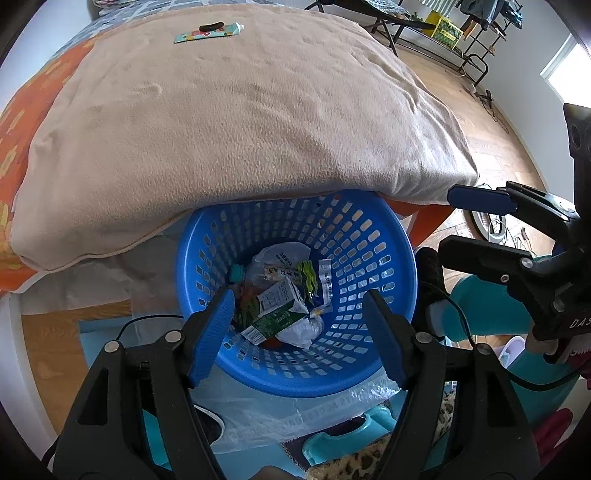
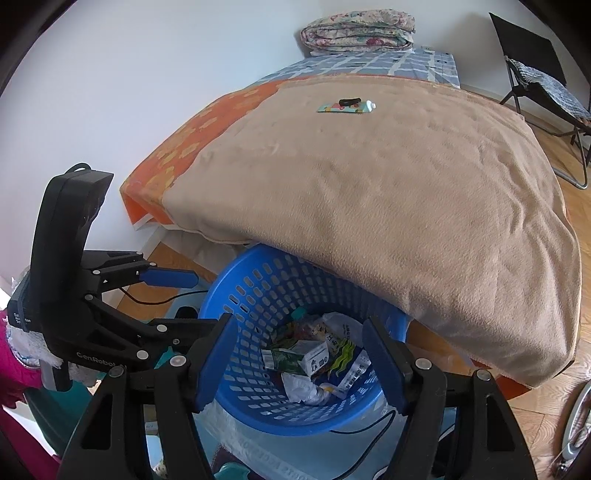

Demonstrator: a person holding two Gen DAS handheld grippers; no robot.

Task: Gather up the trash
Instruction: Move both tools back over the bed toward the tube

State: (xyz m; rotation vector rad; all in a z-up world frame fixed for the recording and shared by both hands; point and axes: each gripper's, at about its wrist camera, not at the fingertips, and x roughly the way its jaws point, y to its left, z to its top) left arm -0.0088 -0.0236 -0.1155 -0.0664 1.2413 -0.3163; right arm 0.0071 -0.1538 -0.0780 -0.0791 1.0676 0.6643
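1. bed [image 2: 369,206]: a tube [image 2: 347,106] lies far back on the blanket, uncollected.
2. basket [image 1: 373,266], near edge, holds the trash [image 1: 284,302].
3. left tongs [image 1: 299,332] and right tongs [image 2: 301,360] hover over it, jaws wide, empty; next reach far for the tube.

A tan blanket [image 2: 388,192] covers the bed beneath a folded quilt [image 2: 357,29].

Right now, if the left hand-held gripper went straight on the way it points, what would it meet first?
Probably the trash inside the blue basket: the open left hand-held gripper points down into it, with the green-and-white carton and crumpled white paper in line. Depth is unclear.
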